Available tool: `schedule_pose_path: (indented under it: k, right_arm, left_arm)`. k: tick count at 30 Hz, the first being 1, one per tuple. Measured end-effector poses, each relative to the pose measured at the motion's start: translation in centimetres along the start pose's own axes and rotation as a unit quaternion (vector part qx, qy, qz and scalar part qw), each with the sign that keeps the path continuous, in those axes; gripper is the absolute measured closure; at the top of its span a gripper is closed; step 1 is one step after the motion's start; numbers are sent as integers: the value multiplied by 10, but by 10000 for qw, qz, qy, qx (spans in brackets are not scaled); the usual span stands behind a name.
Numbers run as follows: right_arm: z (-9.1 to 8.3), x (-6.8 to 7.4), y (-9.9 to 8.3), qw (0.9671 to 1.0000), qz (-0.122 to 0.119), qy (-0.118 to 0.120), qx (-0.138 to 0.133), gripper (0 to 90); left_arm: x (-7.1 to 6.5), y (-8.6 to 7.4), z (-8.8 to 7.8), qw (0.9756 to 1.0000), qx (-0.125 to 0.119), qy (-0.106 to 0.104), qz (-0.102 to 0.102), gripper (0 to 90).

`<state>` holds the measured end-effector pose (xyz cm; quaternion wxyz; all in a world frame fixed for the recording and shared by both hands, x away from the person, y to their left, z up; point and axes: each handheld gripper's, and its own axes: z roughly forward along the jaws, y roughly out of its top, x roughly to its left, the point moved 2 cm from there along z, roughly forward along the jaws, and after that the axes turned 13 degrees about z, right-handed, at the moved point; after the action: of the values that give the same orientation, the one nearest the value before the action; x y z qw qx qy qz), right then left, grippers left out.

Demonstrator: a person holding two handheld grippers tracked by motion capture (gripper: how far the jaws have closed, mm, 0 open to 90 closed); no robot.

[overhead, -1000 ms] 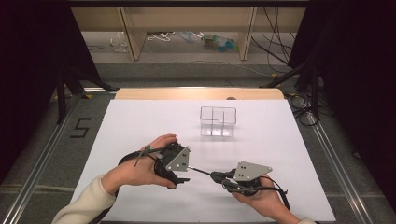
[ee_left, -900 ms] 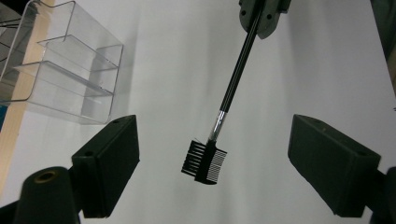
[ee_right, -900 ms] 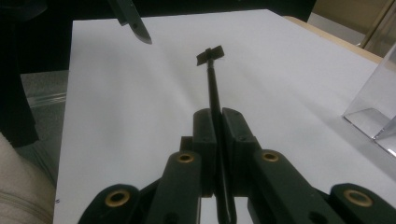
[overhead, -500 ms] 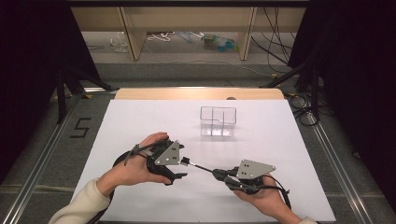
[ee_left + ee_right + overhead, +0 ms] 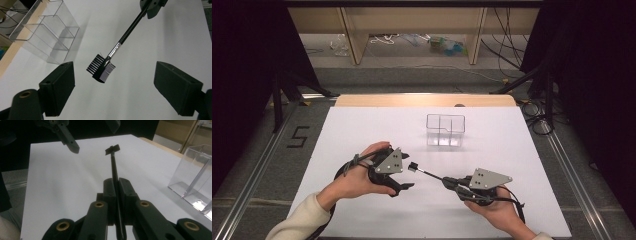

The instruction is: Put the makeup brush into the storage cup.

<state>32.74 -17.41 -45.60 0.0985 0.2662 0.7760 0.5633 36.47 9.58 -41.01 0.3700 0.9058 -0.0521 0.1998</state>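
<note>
A small black brow comb-and-brush on a thin black handle is held up off the white tabletop, near the front and middle of it. Its head carries comb teeth on one side and bristles on the other, with a short silver ferrule where the head meets the handle. The far end of the handle is pinched in the right gripper, whose jaws are pressed tight on either side of it; in the right gripper view the handle runs straight out from between them toward twelve o'clock.

From the high view the right gripper sits at about five o'clock of the tabletop's middle, and the comb points away from it toward ten o'clock. The head ends just beside the left gripper, without touching it. The left gripper's jaws are spread wide and hold nothing; in its own view the comb head hangs between and beyond them.

A clear plastic organiser with several compartments stands at about one o'clock from the comb head, apart from it.
</note>
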Motion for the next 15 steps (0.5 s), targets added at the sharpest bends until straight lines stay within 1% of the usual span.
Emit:
schedule_pose_path:
  k: [1,2,4,5,6,7,8,10,11,12,13,14,15]
  right_arm:
    - [-1,0,0,10000,24,27,36,854]
    - [-1,-1,0,10000,37,7,11,854]
    - [-2,-2,1,10000,36,2,9,854]
    - [-2,-2,1,9999,42,-28,-93,854]
    - [-3,-2,2,10000,71,-26,-37,854]
    - [-4,-3,2,10000,79,-38,-43,854]
    - [-4,-3,2,9999,92,-17,-64,854]
    - [-4,-4,3,9999,76,-79,-120,854]
    - [-4,-3,3,9998,117,-76,-172,854]
    - [-4,-4,3,9997,92,-93,-191,854]
    - [-4,-4,4,9996,117,-61,-264,854]
    - [-6,-4,4,9996,129,-118,-232,854]
    - [-6,-4,4,9996,129,-118,-232,854]
  left_arm:
    - [0,-1,0,10000,-20,19,-35,169]
    - [0,-1,0,9999,-79,53,-87,169]
    - [0,-2,0,9998,-124,46,-175,168]
    - [-1,-3,1,9996,-135,55,-248,168]
    - [-1,-4,1,9994,-152,83,-293,168]
    - [-1,-5,2,9993,-152,57,-334,169]
    - [-2,-6,3,9991,-167,79,-370,169]
    - [-2,-8,4,9987,-212,110,-453,169]
    - [-2,-9,4,9985,-215,86,-489,170]
    - [-2,-9,4,9982,-239,80,-552,170]
    - [-2,-10,5,9977,-286,101,-602,170]
    - [-2,-11,5,9972,-303,89,-671,171]
    - [-2,-11,6,9970,-339,97,-695,171]
